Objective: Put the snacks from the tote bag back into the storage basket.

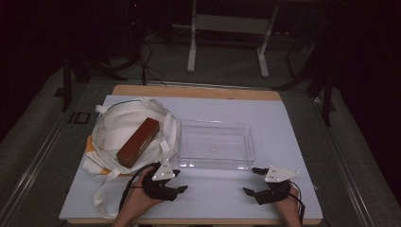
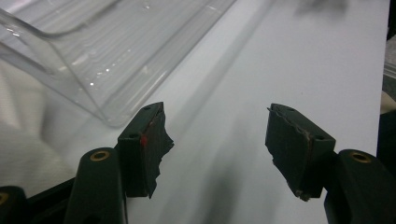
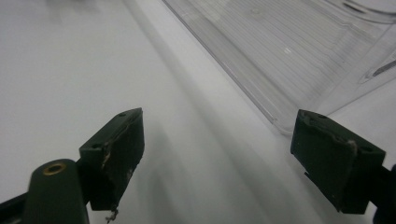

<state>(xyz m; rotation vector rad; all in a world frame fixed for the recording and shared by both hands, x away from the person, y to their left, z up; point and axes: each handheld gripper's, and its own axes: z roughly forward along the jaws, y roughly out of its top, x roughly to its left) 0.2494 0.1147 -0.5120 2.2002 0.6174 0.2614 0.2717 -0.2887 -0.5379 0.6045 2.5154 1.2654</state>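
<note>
Brown box (image 1: pixel 137 142) sat in the bag (image 1: pixel 118 124) at 10 o'clock, tray (image 1: pixel 215 144) empty. Both tongs, left (image 1: pixel 177 180) and right (image 1: pixel 251 181), gaped apart over the table (image 1: pixel 283 132). Start, I'd guess; next, left goes for the box.

I see the clear tray (image 1: pixel 215 144) lying flat and upright mid-table, empty, just ahead of both grippers. Left of it, touching, the white bag (image 1: pixel 118 127) lies open with a brown box (image 1: pixel 138 142) resting slantwise on it.

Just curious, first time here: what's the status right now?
Left gripper open, empty. Right gripper open, empty. Brown box lies in white bag; clear tray beside it. Nothing blocking.
</note>
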